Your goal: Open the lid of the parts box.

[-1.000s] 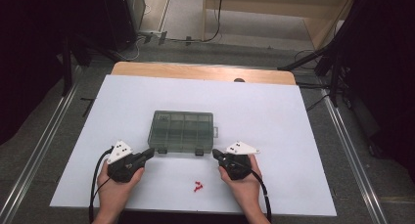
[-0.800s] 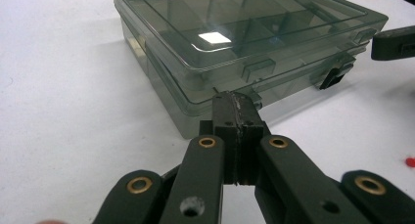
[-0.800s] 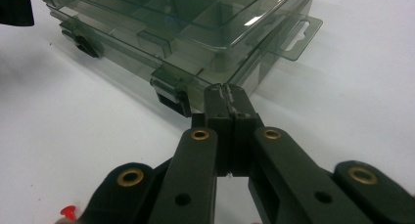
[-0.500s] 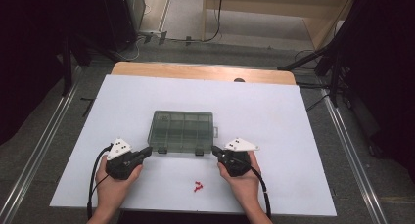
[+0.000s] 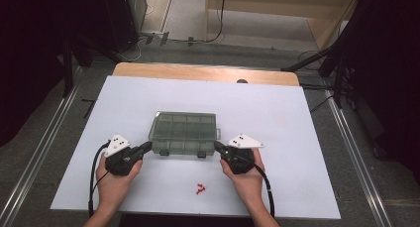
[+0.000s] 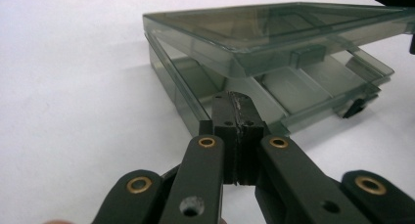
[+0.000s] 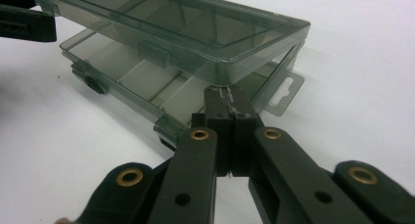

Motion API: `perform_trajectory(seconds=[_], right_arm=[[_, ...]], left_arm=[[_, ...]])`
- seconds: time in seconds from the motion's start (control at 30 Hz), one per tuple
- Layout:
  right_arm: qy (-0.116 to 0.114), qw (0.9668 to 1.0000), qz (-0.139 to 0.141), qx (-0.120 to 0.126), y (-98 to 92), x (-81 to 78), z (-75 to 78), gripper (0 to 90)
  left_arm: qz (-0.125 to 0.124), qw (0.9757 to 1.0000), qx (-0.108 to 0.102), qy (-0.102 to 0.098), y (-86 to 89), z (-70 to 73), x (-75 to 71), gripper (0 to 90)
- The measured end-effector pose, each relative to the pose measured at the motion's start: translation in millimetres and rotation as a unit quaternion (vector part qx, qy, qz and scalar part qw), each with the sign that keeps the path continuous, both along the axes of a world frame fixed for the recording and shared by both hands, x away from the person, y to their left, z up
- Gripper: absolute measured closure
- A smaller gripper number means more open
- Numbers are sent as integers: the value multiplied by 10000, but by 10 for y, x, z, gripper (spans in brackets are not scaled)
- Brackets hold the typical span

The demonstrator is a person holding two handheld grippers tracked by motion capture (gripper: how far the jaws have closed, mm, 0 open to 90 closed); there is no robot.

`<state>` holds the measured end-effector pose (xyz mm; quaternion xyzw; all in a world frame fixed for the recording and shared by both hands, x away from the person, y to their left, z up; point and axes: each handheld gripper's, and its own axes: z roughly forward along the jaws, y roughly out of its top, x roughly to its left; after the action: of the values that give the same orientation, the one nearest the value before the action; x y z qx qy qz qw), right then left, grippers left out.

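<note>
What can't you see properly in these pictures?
- The small red pieces in the high view: too small to tell what they are.
- The compartment box: its tinted lid hides whether anything lies inside.
- The left gripper and right gripper: their shut tips block the box's near corners, so contact is unclear.

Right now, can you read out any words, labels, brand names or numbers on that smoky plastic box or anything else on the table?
None: no readable text on the smoky translucent plastic compartment box, the white tabletop or the small red pieces.
</note>
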<state>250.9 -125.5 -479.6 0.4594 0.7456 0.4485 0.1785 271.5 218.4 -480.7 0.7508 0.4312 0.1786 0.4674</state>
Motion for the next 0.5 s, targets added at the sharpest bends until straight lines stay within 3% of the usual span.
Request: perform_trajectory(seconds=[0.5], right_arm=[[-133,9999,-15,6,36,78,147,900]], left_arm=[[-34,9998,-20,-191,-64,137,129,898]])
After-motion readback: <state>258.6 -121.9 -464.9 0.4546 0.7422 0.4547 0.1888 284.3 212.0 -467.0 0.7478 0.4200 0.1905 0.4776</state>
